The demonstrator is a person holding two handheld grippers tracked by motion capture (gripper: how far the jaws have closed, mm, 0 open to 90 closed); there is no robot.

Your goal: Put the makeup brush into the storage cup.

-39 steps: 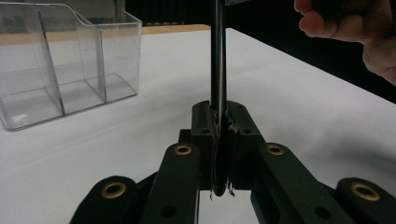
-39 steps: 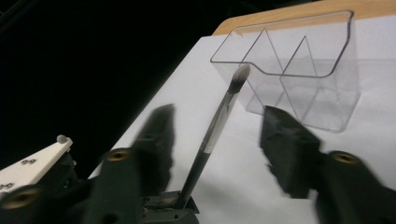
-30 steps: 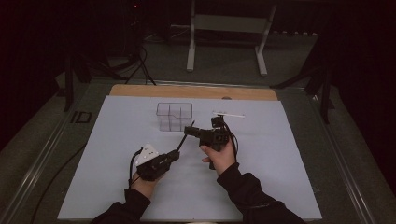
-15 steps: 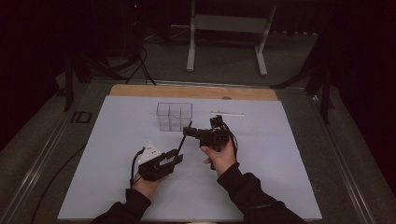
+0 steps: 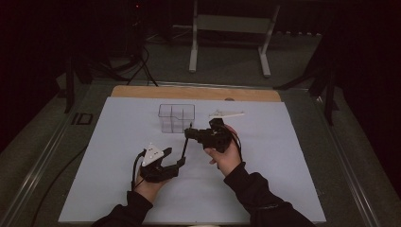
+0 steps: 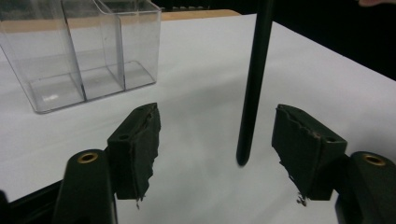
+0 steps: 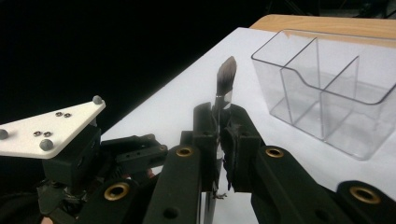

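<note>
White sheet; brush between right tool jaws

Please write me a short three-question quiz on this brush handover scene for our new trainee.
1. True or false: the right gripper is shut on the makeup brush.
2. Where does the brush's black handle stand in the left gripper view? A. pinched by both pads; B. between the open jaws of the left gripper, touching neither pad; C. inside the organizer.
3. What lies on the white mat to the right of the clear three-compartment organizer in the high view?

Key: 1 true. 2 B; those jaws have just been opening. 3 A thin white item, too small to identify.
</note>
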